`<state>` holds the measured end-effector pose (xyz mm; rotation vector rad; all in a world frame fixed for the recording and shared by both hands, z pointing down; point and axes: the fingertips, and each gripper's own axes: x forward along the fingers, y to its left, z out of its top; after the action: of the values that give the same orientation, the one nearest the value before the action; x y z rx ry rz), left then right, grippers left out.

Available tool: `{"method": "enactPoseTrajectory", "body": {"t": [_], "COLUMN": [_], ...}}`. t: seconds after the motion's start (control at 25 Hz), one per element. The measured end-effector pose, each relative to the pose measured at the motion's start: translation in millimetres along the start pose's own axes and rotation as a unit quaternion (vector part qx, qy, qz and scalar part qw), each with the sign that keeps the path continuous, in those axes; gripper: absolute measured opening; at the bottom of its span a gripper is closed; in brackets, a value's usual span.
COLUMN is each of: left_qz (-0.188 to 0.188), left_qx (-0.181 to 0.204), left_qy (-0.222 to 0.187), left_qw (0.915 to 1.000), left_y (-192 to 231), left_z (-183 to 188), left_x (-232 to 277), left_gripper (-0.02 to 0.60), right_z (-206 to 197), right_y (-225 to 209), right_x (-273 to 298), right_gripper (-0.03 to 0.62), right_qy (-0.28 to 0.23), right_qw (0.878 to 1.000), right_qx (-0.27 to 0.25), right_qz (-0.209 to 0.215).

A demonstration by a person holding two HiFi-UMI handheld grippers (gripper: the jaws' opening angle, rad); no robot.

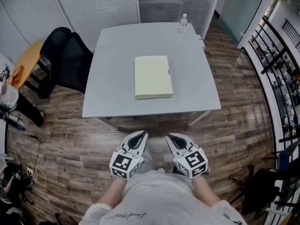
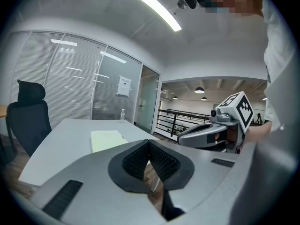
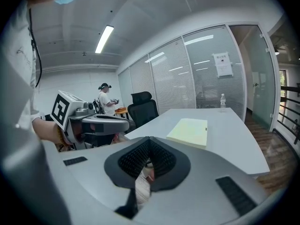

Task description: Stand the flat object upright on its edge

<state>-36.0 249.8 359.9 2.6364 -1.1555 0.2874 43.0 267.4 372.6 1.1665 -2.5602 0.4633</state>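
Observation:
A pale yellow flat book (image 1: 153,77) lies flat in the middle of the grey table (image 1: 112,97); it also shows in the left gripper view (image 2: 107,139) and the right gripper view (image 3: 190,131). Both grippers hang close to the person's body, short of the table's near edge and over the wooden floor. My left gripper (image 1: 141,135) is shut with nothing in it. My right gripper (image 1: 171,137) is shut and empty as well. Each gripper sees the other: the right gripper (image 2: 183,138) and the left gripper (image 3: 123,124).
A clear water bottle (image 1: 183,22) stands at the table's far right corner. A black office chair (image 1: 65,55) sits at the table's left side, with an orange round table (image 1: 26,62) beyond it. A black railing (image 1: 281,74) runs along the right. Cables (image 1: 28,172) lie on the floor at left.

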Motion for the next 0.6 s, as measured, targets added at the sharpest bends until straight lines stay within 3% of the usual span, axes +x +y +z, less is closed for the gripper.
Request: {"method": "enactPoseTrajectory", "body": {"t": [0.28,0.6], "left_qz": [-0.030,-0.057], "left_qx": [0.010,0.011], "left_qy": [-0.007,0.015], "left_qw": [0.9995,0.9982], "left_y": [51.8,116.4], "left_z": [27.8,48.3], "left_x": [54.1,97.3], "left_gripper": [0.012,0.012], "right_z": [39.7,75.2], "right_y": [-42.8,-78.1], "right_x": [50.1,115.3], "right_gripper": [0.025,0.025], "right_qy": [-0.012,-0.019], "right_qw": [1.000,0.999], "right_qx": [-0.002,0.011], "right_qz": [-0.026,-0.049]}}
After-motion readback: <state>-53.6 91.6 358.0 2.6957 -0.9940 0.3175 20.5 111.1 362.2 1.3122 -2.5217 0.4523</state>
